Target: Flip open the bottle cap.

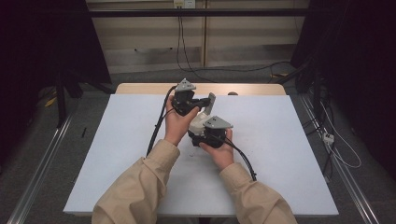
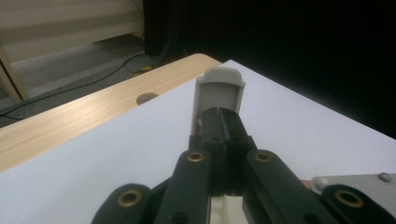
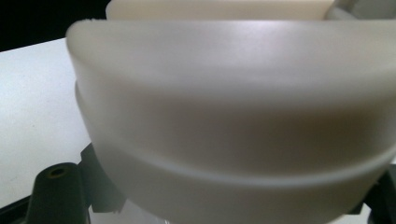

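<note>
White mat (image 1: 116,154) covering wooden table (image 1: 140,88); wood strip and round hole (image 2: 147,98) showing along far edge. Left gripper (image 1: 198,103) clenching flat grey lid (image 2: 218,93), jaws pressed together on it, lid standing upright above mat centre. Right gripper (image 1: 201,133) just beside, jaws spread round rounded white container body (image 3: 233,116), pressing against both sides. Contents not visible. Mat lying open on both sides; cables trailing toward near edge.

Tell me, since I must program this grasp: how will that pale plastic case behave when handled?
Probably stiff: the pale plastic case and its raised lid keep their shape between the left gripper and the right gripper. Its smooth, glossy wall may be slippery. It looks light.
</note>
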Action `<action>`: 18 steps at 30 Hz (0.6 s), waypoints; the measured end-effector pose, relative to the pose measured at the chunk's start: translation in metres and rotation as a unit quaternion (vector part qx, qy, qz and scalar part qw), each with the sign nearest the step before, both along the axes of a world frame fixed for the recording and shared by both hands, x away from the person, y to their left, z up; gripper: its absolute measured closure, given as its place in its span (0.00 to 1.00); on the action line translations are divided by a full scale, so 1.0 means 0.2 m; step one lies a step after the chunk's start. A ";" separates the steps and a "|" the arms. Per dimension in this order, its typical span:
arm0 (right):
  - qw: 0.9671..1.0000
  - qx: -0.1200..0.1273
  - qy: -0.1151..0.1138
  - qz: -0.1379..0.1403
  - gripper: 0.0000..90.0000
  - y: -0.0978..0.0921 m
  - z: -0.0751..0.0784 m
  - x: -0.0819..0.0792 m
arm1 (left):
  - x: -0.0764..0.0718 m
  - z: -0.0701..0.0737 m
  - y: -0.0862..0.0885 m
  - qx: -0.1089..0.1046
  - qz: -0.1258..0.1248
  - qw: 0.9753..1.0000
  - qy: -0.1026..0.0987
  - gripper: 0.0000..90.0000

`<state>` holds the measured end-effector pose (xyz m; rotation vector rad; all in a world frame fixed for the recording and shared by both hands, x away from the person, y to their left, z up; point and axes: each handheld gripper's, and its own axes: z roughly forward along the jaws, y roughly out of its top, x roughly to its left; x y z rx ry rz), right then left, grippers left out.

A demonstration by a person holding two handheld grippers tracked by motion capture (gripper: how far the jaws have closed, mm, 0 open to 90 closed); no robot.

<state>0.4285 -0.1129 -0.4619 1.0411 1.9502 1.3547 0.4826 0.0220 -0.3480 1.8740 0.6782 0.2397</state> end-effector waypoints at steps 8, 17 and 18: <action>1.000 0.000 0.000 0.000 0.20 0.00 0.00 0.00 | 0.01 0.00 -0.01 0.003 -0.001 1.000 0.002 1.00; 1.000 0.000 0.000 0.000 0.21 0.00 0.00 0.00 | 0.03 -0.01 -0.03 0.003 -0.003 1.000 0.002 1.00; 1.000 0.000 0.000 0.000 0.21 0.00 0.00 0.00 | 0.03 -0.01 -0.03 0.003 -0.002 1.000 0.004 1.00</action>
